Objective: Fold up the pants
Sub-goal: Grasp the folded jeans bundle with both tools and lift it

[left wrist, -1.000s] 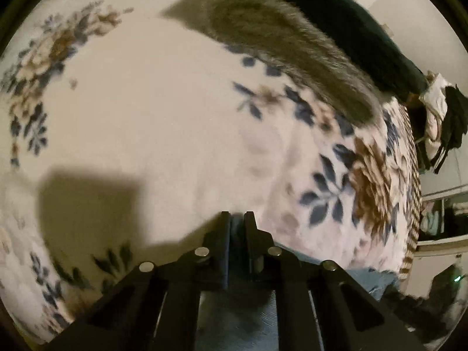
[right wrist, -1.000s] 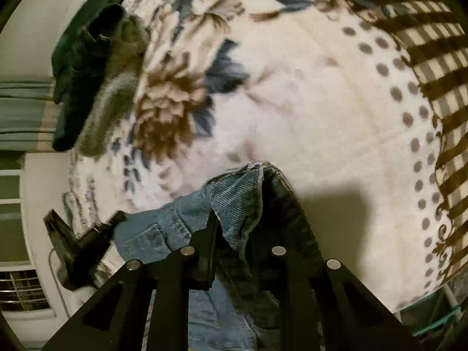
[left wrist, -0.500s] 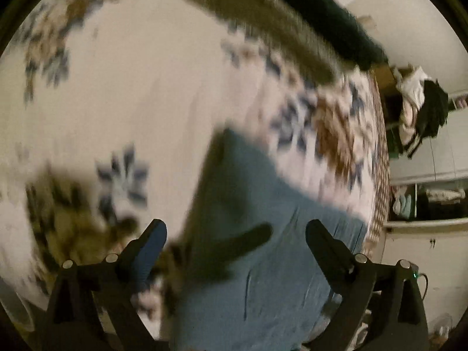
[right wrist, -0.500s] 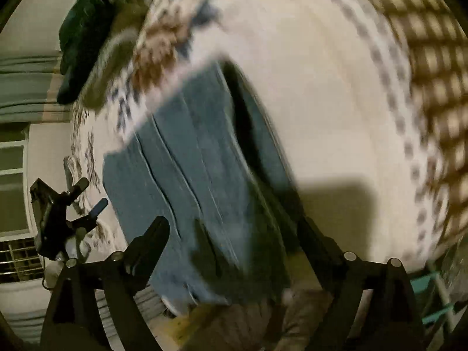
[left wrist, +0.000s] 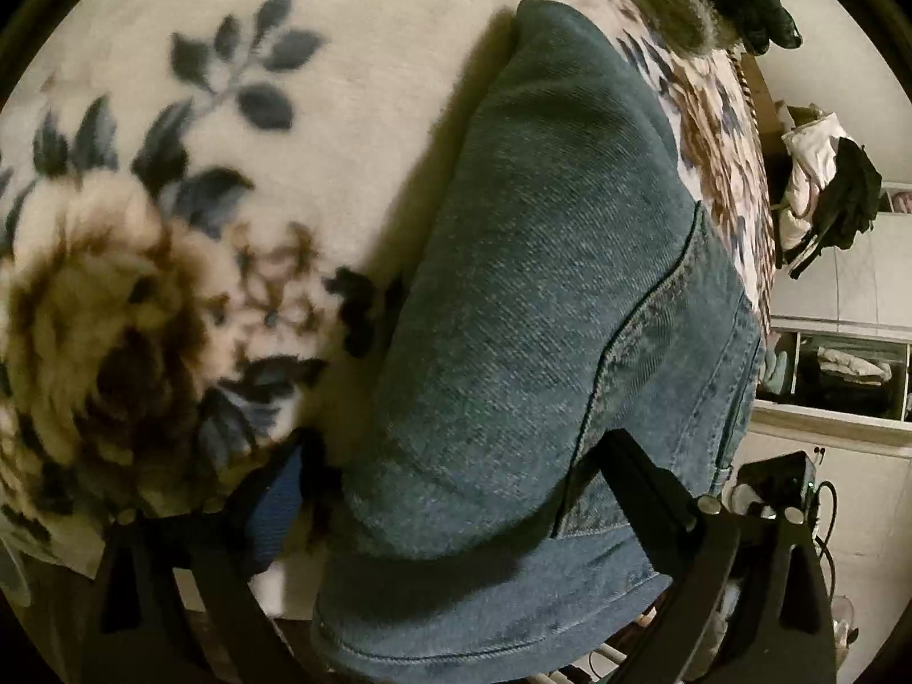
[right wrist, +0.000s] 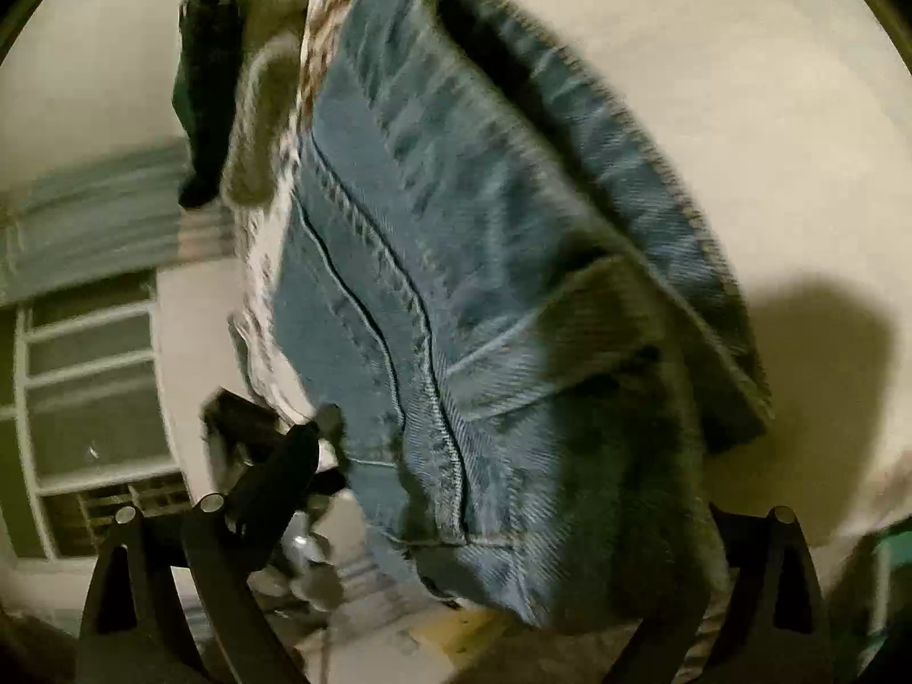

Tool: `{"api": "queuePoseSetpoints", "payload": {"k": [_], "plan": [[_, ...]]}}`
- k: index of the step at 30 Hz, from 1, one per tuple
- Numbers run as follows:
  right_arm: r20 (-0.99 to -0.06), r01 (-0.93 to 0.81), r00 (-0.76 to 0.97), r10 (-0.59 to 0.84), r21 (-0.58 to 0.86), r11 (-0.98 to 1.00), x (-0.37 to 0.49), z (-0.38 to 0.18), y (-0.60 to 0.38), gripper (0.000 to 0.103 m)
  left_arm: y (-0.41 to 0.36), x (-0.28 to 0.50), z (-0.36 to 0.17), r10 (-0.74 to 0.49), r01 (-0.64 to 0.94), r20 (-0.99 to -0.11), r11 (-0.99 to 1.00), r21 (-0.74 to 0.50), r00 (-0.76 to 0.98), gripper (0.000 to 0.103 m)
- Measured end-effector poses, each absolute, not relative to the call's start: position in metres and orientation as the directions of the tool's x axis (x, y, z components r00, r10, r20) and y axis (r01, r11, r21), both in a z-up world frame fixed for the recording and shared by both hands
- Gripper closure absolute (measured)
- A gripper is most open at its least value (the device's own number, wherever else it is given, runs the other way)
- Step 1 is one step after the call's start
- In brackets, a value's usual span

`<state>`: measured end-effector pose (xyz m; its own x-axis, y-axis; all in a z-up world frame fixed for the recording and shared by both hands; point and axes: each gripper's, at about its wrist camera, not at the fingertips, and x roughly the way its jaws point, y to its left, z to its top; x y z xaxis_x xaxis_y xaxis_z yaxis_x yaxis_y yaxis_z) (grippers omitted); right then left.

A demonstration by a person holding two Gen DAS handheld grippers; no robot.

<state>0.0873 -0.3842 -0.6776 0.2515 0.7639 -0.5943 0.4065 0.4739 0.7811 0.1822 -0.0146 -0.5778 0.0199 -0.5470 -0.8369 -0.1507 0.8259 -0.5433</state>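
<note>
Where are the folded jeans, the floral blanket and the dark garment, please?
folded jeans [left wrist: 541, 313], left wrist view, top denim layer.
floral blanket [left wrist: 114, 308], left wrist view, brown flower.
dark garment [right wrist: 205, 85], right wrist view, its middle.

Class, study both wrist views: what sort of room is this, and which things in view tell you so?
Most likely a bedroom. The jeans lie on a floral blanket spread like bedding, clothes hang by shelves at the right, and a window with a curtain shows in the right wrist view.

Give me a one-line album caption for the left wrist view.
Folded blue jeans lie on a floral blanket, the open left gripper straddling their near end.
</note>
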Motion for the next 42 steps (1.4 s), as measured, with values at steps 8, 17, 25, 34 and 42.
{"api": "queuePoseSetpoints", "payload": {"k": [8,17,25,34,42], "plan": [[-0.45,0.353,0.334,0.828,0.875,0.333,0.079,-0.672,-0.389,0.007,-0.024,0.191,-0.581,-0.547,-0.134,-0.837,0.829,-0.543,0.01,0.0],[-0.623,0.397,0.309,0.719,0.771,0.497,0.067,-0.679,-0.378,0.059,-0.034,0.19,-0.572,-0.522,-0.075,-0.852,0.849,-0.524,0.049,0.041],[-0.664,0.37,0.365,0.652,0.747,0.553,0.065,-0.617,-0.371,0.068,-0.039,0.181,-0.516,-0.496,0.004,-0.858,0.866,-0.5,0.132,0.078],[-0.644,0.282,0.395,0.655,0.764,0.581,0.09,-0.509,-0.383,0.069,-0.043,0.196,-0.42,-0.5,0.061,-0.841,0.864,-0.499,0.204,0.08],[-0.627,0.202,0.455,0.632,0.764,0.612,0.173,-0.411,-0.375,0.069,-0.04,0.271,-0.336,-0.523,0.092,-0.803,0.849,-0.52,0.285,0.08]]}}
